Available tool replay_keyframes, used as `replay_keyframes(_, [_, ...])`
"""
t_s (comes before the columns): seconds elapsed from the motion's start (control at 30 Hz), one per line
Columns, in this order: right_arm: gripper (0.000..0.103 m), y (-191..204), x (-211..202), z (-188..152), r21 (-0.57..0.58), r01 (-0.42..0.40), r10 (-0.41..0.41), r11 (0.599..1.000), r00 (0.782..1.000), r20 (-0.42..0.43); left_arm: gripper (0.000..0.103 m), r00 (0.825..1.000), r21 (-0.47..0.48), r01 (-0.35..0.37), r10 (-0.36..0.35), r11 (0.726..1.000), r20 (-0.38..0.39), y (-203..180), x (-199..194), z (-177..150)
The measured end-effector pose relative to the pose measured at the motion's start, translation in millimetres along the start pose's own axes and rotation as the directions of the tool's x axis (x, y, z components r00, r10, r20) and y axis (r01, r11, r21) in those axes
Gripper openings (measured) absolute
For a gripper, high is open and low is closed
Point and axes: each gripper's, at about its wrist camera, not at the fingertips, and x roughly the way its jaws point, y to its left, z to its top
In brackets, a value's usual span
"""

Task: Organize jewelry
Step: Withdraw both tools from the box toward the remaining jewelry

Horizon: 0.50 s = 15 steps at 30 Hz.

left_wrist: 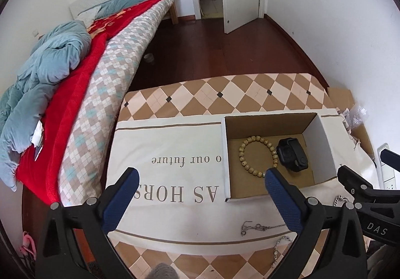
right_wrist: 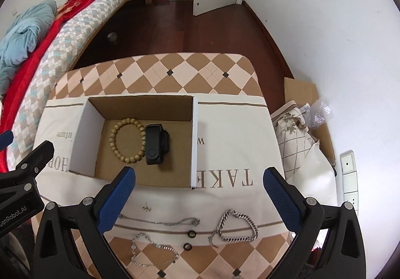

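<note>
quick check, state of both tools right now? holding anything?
Left tool: open, holding nothing, hovering near the cardboard box.
Right tool: open, holding nothing, above the silver chains.

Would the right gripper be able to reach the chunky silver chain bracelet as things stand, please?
Probably yes. The right gripper is open and holds nothing, and the chunky silver chain bracelet lies flat on the cloth in front of the cardboard box, between the open jaws, with nothing lying over it.
</note>
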Motion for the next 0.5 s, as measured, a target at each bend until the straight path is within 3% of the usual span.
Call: replay_keyframes(0.5, [0.103, -1.8, -103.5, -39.5, 0.021, -0.015, 0.011, 1.0, 0.988, 0.153, 0.102, 0.987, -0.037, 0.0, 0.006, 0.999, 0.158, 13.7, -98.5, -28.3])
